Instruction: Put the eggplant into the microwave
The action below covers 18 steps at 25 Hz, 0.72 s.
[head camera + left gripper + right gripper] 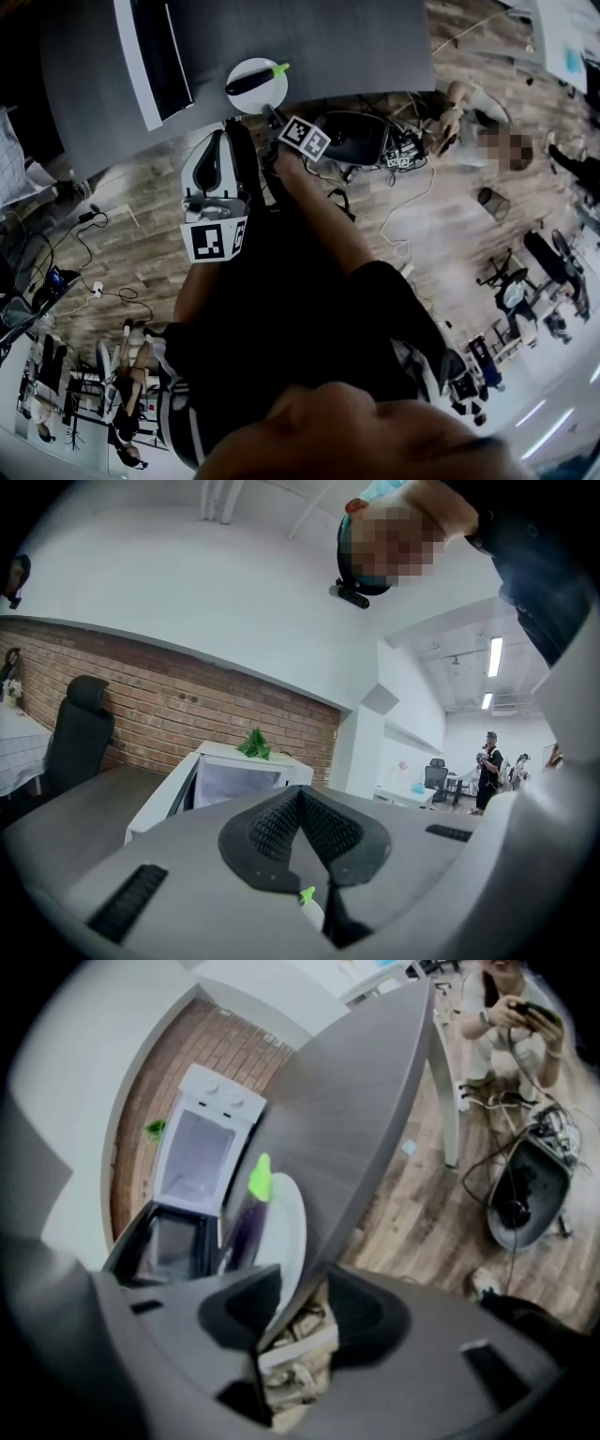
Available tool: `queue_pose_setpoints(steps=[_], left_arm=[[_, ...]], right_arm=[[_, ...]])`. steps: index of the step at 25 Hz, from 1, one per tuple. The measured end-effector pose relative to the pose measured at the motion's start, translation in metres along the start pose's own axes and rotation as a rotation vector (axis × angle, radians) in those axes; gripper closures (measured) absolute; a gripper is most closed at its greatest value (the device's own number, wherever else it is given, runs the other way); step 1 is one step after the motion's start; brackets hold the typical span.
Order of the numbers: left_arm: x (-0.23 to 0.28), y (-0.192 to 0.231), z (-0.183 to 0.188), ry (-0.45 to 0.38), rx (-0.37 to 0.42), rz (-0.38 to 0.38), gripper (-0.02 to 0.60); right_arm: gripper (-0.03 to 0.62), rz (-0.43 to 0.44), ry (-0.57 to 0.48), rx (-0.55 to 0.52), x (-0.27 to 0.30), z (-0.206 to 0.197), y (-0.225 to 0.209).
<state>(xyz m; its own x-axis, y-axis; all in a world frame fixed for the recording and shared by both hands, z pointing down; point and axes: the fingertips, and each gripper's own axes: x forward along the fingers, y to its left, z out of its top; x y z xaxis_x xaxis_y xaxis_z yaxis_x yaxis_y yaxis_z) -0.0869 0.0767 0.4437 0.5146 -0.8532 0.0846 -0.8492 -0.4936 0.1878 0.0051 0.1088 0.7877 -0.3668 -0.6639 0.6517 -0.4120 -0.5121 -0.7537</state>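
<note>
A dark purple eggplant (251, 81) with a bright green stem lies on a white plate (272, 94) near the front edge of the grey table (356, 37). The white microwave (199, 1147) stands open behind it, its dark-windowed door (159, 52) swung out. My right gripper (300, 1288) is open and tilted down at the table's edge, just short of the plate (286, 1232) and eggplant (246, 1222); the table's edge runs between its jaws. My left gripper (228, 133) hangs level in front of the table, its fingertips shut together on nothing (300, 794).
A person (469, 112) crouches on the wooden floor to the right among cables and a black chair base (361, 141). A small green plant (253, 744) sits on the microwave. A black office chair (80, 733) stands by the brick wall.
</note>
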Motion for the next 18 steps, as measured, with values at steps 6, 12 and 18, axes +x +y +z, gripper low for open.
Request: queue_pose_setpoints(steps=[6,12,18], left_arm=[[0.0,0.0,-0.006,0.023,0.009,-0.011,0.55],[0.004,-0.003,-0.012,0.035,-0.003,-0.008,0.551],[0.007,-0.004,-0.013,0.037,-0.006,-0.004,0.551]], right_arm=[[0.461,0.058,0.01,0.068,-0.001,0.0,0.002],[0.528,0.106,0.019,0.073,-0.007,0.0,0.003],[0.539,0.148,0.027,0.118,-0.01,0.0,0.0]])
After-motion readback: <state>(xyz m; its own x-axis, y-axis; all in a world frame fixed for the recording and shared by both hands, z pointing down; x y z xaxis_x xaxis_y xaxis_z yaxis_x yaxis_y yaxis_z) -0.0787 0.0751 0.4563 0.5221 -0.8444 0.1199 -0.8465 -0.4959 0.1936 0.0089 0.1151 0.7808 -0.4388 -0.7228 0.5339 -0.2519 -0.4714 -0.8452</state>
